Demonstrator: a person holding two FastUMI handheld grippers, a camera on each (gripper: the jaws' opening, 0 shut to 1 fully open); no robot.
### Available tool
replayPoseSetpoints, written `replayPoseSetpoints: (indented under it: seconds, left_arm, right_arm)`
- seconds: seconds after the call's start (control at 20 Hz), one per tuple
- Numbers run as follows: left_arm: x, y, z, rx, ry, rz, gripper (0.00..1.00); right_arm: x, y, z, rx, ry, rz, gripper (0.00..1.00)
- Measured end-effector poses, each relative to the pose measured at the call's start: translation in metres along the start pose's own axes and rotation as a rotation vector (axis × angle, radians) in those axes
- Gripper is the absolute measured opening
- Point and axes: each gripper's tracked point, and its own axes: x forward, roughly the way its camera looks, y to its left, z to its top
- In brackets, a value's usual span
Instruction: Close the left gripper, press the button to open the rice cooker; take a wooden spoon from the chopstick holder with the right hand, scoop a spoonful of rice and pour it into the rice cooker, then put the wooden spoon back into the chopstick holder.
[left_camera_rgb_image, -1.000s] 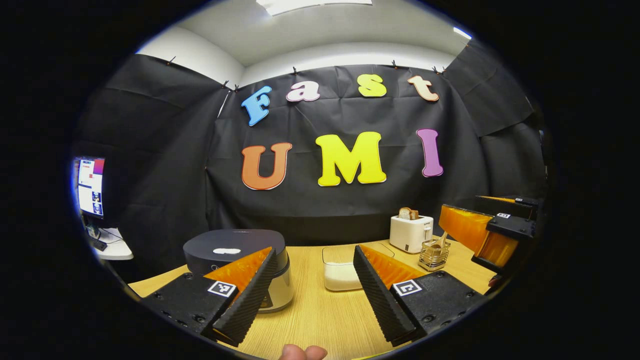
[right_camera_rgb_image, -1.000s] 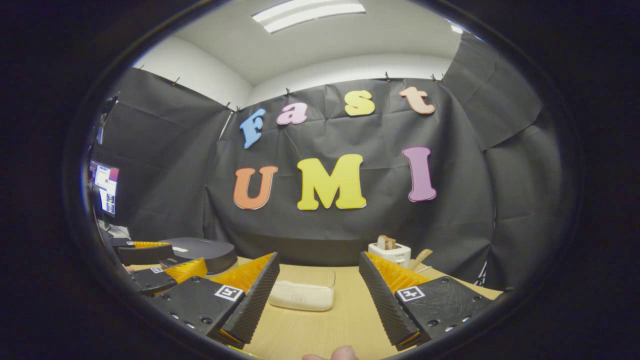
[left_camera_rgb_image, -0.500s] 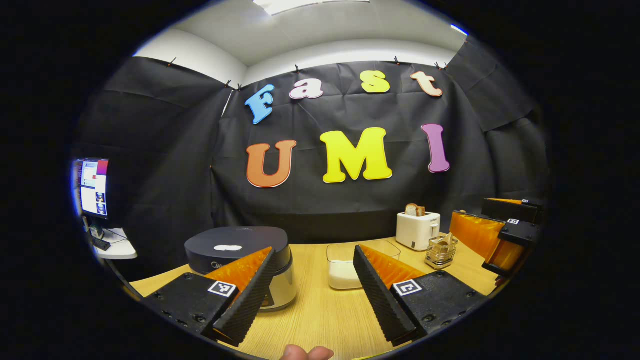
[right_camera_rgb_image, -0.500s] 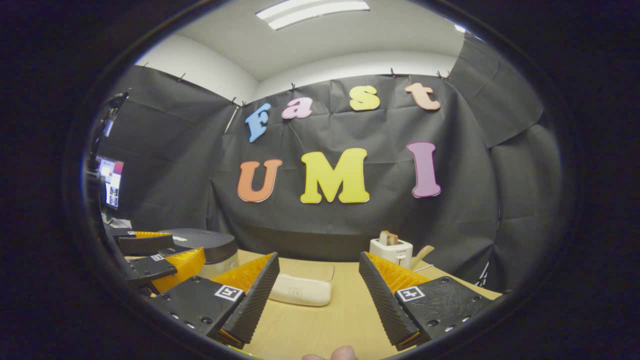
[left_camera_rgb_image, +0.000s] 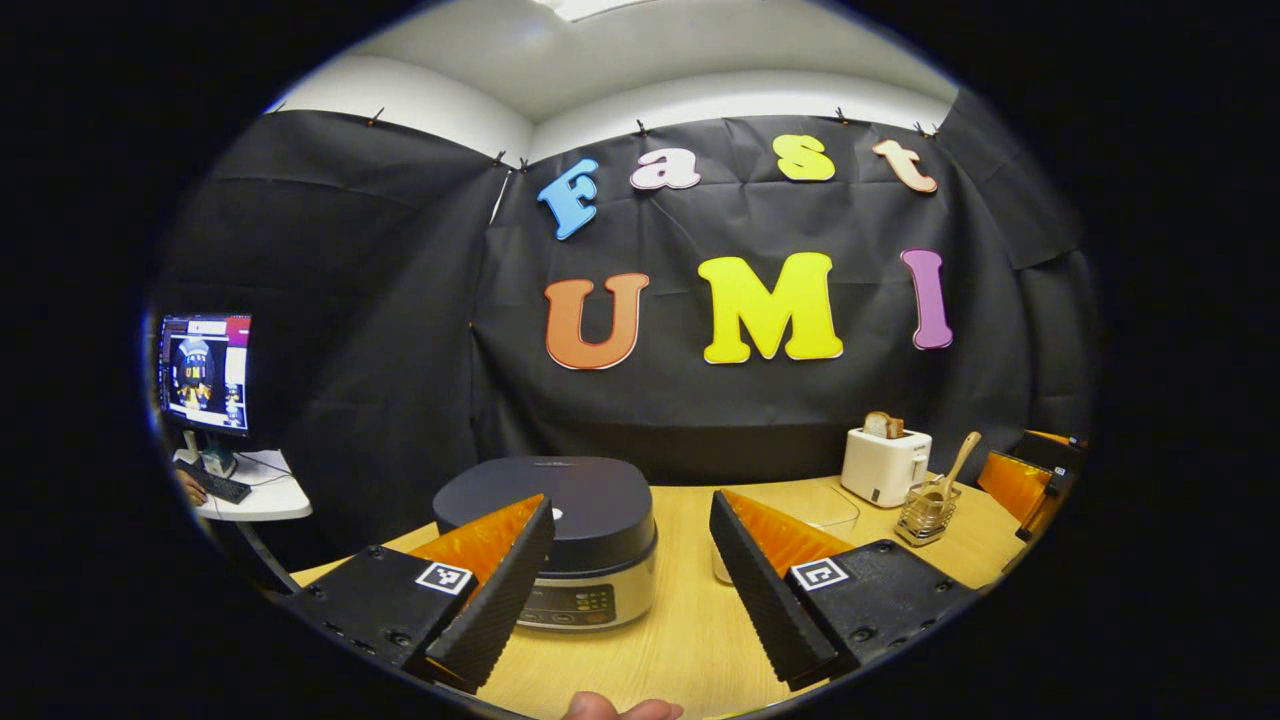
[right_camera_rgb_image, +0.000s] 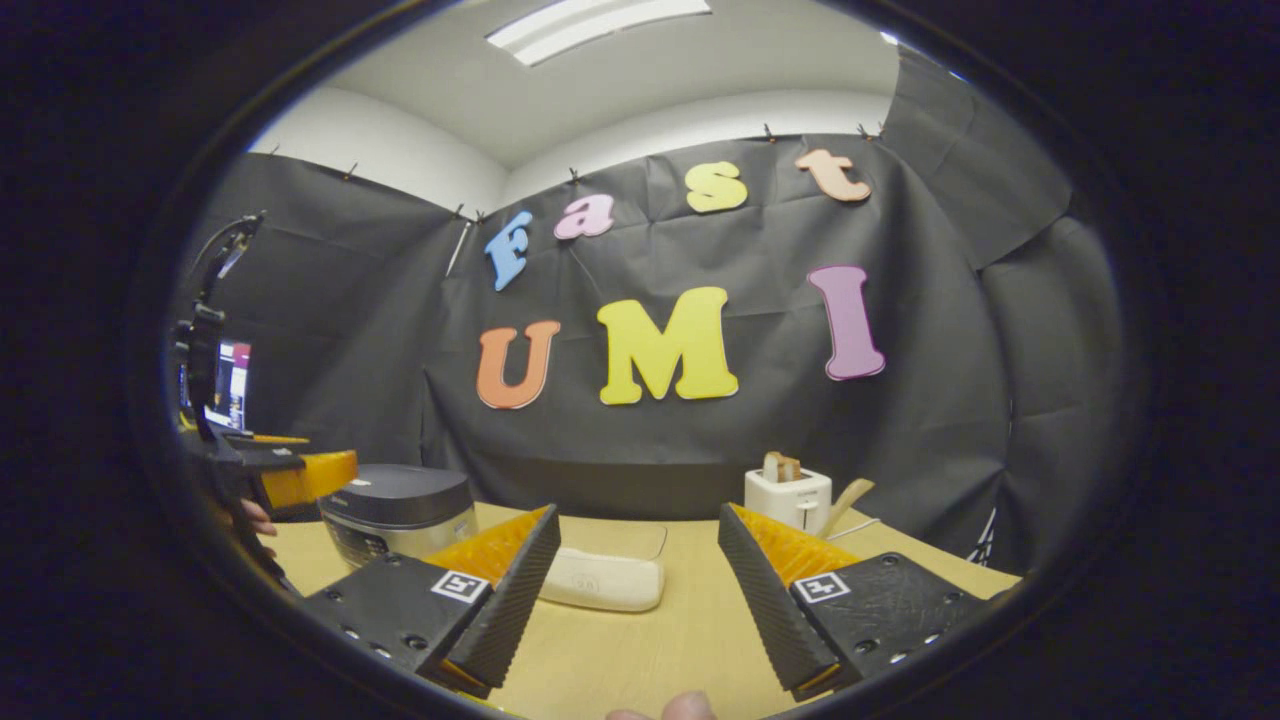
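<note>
Both jaws wide and empty; rice cooker (left_camera_rgb_image: 560, 530) lid shut at left gripper's (left_camera_rgb_image: 625, 590) 12 o'clock, rigid, stable—press the front button squarely.

Rice cooker (left_camera_rgb_image: 585, 535): dark domed lid shut, silver body with front control panel, lower centre of the left gripper view. Wooden spoon (left_camera_rgb_image: 952, 468) leaning upright in wire chopstick holder (left_camera_rgb_image: 926, 513), lower right. Clear rice container (left_camera_rgb_image: 830, 508) between them.
</note>
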Motion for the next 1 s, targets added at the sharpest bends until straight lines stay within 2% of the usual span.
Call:
replayPoseSetpoints:
  seconds: [0.15,0.35,0.55,0.6,0.65,0.7,0.75,0.8,0.95,1.0]
  left_arm:
    - [0.017,0.029,0.013,0.05,0.024,0.047,0.99]
    - [0.035,0.051,0.019,0.043,0.109,0.044,0.93]
    - [0.059,0.069,0.014,0.086,0.224,0.051,0.83]
    - [0.063,0.072,0.006,0.092,0.272,0.052,0.81]
    - [0.068,0.075,-0.001,0.084,0.311,0.054,0.71]
    - [0.071,0.077,-0.004,0.07,0.344,0.058,0.54]
    - [0.074,0.079,-0.006,0.059,0.368,0.061,0.52]
    - [0.075,0.081,-0.009,0.056,0.395,0.067,0.41]
    - [0.076,0.078,-0.021,0.049,0.488,0.049,0.3]
    - [0.075,0.078,-0.028,0.047,0.522,0.045,0.22]
  right_arm:
    - [-0.002,-0.008,-0.008,0.008,0.005,0.008,0.94]
    - [-0.003,-0.025,-0.012,0.03,0.011,0.01,0.94]
    - [-0.003,-0.036,-0.023,0.06,0.031,0.015,0.95]
    - [-0.003,-0.037,-0.025,0.065,0.034,0.019,0.91]
    - [-0.003,-0.039,-0.026,0.072,0.034,0.02,0.91]
    - [-0.003,-0.041,-0.027,0.081,0.034,0.021,0.96]
    - [-0.004,-0.043,-0.027,0.089,0.034,0.022,0.96]
    - [-0.004,-0.044,-0.029,0.095,0.035,0.024,0.96]
    - [-0.004,-0.05,-0.032,0.099,0.033,0.016,0.95]
    - [-0.004,-0.051,-0.032,0.103,0.033,0.016,0.95]
